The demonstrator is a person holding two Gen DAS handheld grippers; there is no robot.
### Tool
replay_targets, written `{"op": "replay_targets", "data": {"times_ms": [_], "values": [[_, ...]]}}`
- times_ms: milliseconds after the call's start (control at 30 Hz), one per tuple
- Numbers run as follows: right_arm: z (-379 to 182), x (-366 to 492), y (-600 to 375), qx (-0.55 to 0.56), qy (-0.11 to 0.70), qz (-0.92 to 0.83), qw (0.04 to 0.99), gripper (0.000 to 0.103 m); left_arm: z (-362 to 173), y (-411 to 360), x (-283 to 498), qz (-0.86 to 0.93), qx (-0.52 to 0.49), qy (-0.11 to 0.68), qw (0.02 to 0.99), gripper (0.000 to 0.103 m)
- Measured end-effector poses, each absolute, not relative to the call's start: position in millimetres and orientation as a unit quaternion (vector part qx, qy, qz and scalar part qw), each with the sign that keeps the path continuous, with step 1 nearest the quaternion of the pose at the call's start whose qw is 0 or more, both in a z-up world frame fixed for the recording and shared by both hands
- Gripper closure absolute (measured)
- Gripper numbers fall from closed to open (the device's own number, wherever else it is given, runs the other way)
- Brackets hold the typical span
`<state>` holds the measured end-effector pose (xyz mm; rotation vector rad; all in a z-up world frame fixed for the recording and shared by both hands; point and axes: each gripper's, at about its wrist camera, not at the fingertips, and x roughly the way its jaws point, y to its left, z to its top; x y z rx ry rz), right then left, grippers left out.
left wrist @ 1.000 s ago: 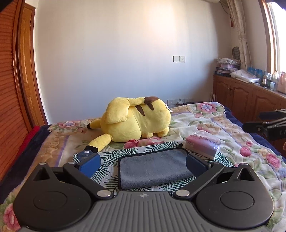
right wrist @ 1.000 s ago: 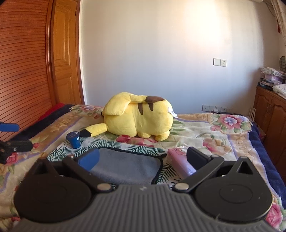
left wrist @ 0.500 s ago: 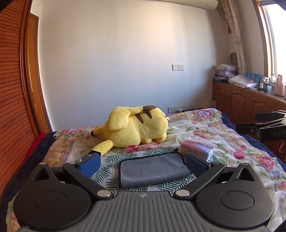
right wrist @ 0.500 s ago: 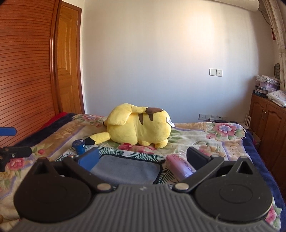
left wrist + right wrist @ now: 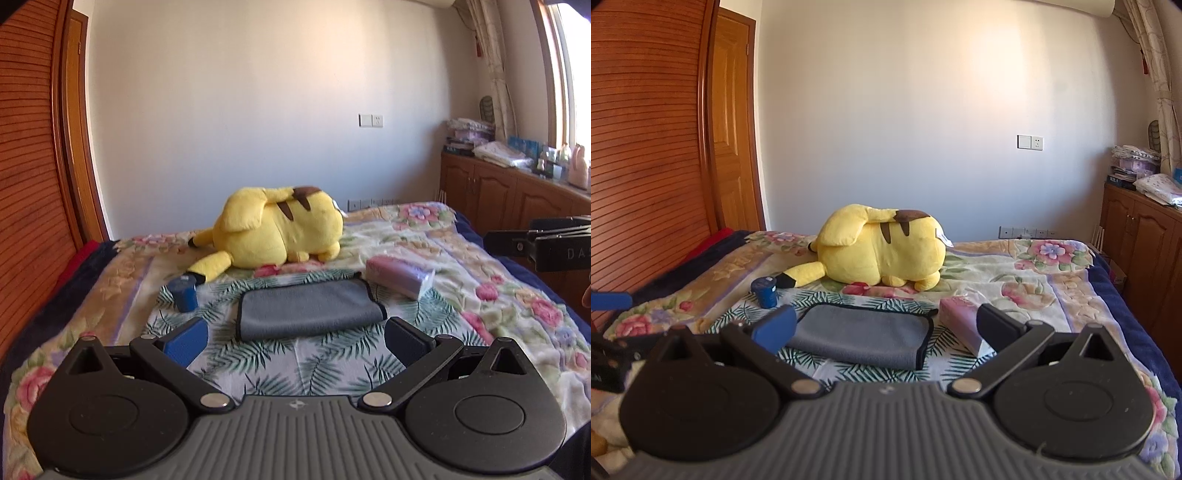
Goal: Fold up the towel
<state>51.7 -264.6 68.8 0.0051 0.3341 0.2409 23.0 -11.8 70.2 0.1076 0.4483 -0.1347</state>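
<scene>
The grey towel (image 5: 308, 308) lay folded flat on the bed (image 5: 491, 295), between a blue cup and a pink packet, while both grippers (jaws spread, holding nothing) hung clear, presumably done.

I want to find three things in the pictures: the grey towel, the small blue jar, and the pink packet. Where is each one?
grey towel (image 5: 308, 308): left wrist view, middle of its top face.
small blue jar (image 5: 764, 293): right wrist view, its side wall.
pink packet (image 5: 397, 275): left wrist view, its long side.
</scene>
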Motion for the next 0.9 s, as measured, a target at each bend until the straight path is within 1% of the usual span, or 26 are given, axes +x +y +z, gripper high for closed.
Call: {"op": "replay_targets", "data": {"times_ms": [467, 900], "values": [[31, 22, -253, -0.007, 0.180, 0.117, 0.977, 0.000, 24, -15, -4, -0.069, 0.056, 0.235, 0.968, 0.016], [-13, 16, -254, -0.007, 0.211, 0.103, 0.972, 0.000, -20, -11, -2, -0.056, 0.048, 0.249, 0.966, 0.016]]}}
